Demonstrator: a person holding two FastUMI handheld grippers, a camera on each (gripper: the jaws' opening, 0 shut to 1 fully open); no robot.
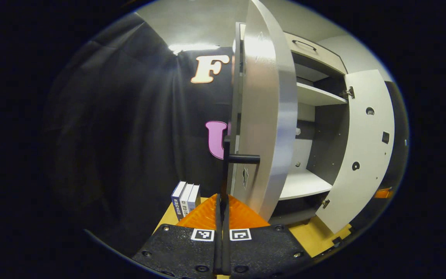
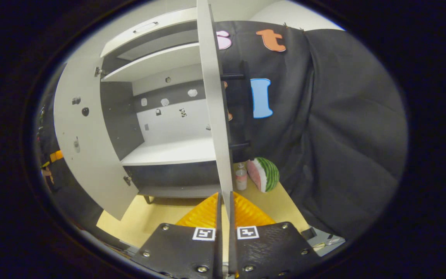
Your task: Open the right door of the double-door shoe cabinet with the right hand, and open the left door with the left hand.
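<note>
Shoe cabinet (image 2: 168, 151) with both doors swung wide. In the left gripper view, the left gripper (image 1: 222, 201) is closed on the bar handle (image 1: 226, 162) of the left door (image 1: 263, 116); the right door (image 1: 364, 147) stands open beyond, shelves bare. In the right gripper view, the right gripper (image 2: 225, 199) pinches the right door (image 2: 215, 108) edge-on, though contact is hard to make out. Books (image 1: 186, 198) and a watermelon (image 2: 263, 174) sit partly hidden behind the doors.
</note>
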